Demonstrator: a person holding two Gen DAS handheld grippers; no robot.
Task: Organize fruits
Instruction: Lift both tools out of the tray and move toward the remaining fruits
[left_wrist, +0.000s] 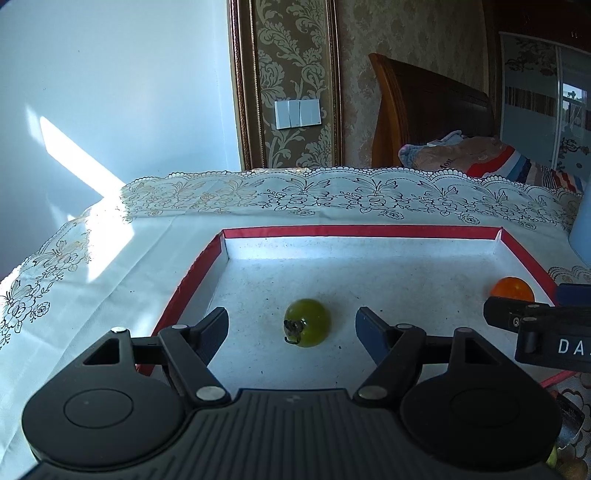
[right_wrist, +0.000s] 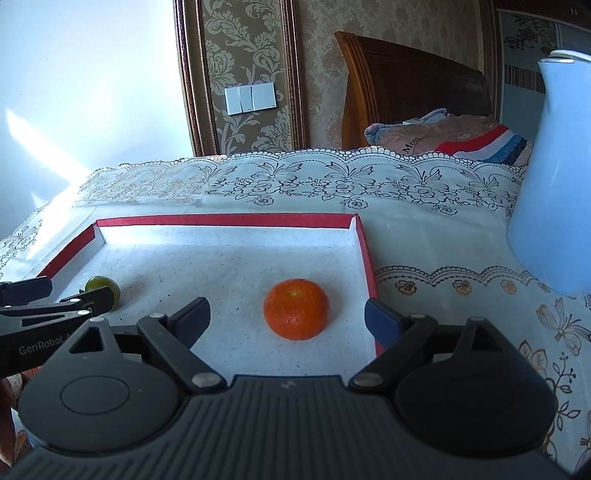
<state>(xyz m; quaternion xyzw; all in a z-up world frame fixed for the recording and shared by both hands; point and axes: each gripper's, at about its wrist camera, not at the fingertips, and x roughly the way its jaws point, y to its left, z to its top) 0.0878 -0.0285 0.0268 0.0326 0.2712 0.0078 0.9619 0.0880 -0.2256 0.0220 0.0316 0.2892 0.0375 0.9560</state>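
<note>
Two fruits lie on the white floor of a shallow red-rimmed tray (left_wrist: 369, 231), which sits on a lace-patterned tablecloth (left_wrist: 110, 266).

Left side: the left gripper (left_wrist: 291, 326) has its jaws spread apart. A green tomato (left_wrist: 307, 322) rests on the tray floor in the gap between the two fingers, clear of both pads. Its dried stem faces the camera. The tomato sits toward the tray's near edge, closer to the left wall than to the right wall.

Right side: the right gripper (right_wrist: 286, 315) also has its jaws spread wide. An orange mandarin (right_wrist: 296, 308) rests on the tray floor between the fingers, touching neither pad. It lies near the tray's right wall. The right finger (right_wrist: 382, 321) of this gripper hangs over the red rim at that wall.

The two fruits are well apart from each other, with bare tray floor between them. In the right wrist view the green tomato is partly hidden behind the fingers of the left gripper.

Beyond the tray's right edge, a pale blue jug (right_wrist: 554, 166) stands on the tablecloth.
</note>
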